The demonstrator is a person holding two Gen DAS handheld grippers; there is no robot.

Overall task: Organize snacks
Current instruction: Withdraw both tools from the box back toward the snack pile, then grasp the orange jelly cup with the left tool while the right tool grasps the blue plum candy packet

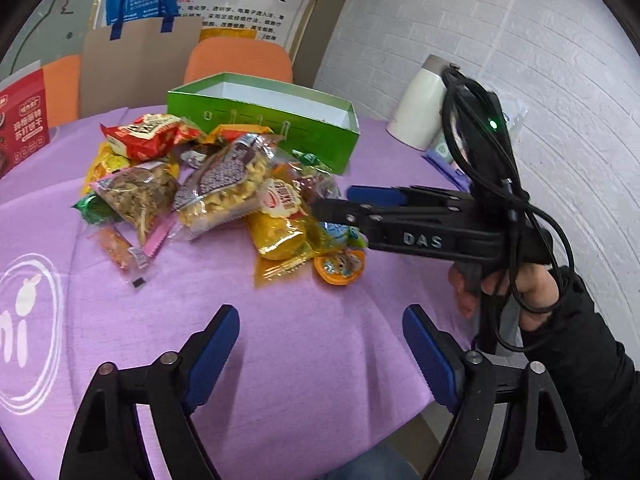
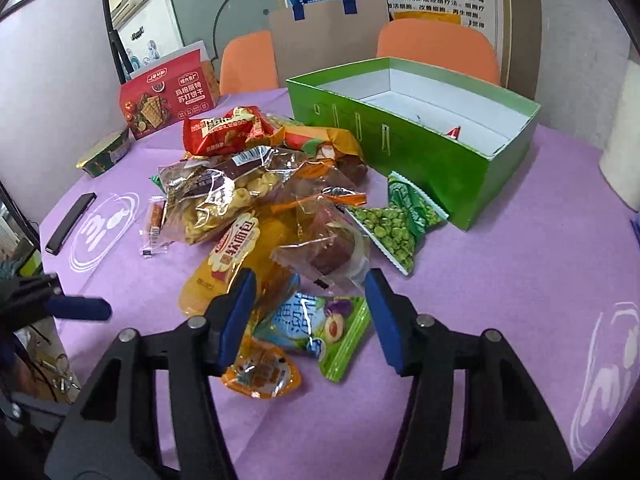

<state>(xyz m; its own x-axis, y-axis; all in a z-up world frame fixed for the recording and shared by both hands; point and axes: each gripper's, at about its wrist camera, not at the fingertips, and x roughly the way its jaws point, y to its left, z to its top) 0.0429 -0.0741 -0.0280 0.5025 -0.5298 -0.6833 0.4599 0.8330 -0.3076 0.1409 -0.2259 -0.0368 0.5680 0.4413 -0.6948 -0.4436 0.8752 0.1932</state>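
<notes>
A pile of snack packets [image 2: 256, 200] lies on the purple tablecloth [image 1: 304, 300] in front of an open green box [image 2: 420, 156]. Something small and red [image 2: 454, 133] shows inside the box. My right gripper [image 2: 310, 304] is open and low over the near edge of the pile, its fingers either side of a blue-green plum packet [image 2: 316, 328] and a clear-wrapped brown cake [image 2: 332, 248]. A green pea packet [image 2: 392, 228] leans by the box. My left gripper [image 1: 320, 344] is open above bare cloth and holds nothing. In the left wrist view a hand [image 1: 532, 292] holds the right gripper [image 1: 334, 200].
A red cracker box [image 2: 168, 96], a tin [image 2: 106, 154] and a flat black device [image 2: 70, 222] sit at the table's left. A white flask [image 1: 420, 104] stands at the right by the brick wall. Behind are a brown paper bag [image 2: 328, 36] and orange chairs [image 2: 440, 48].
</notes>
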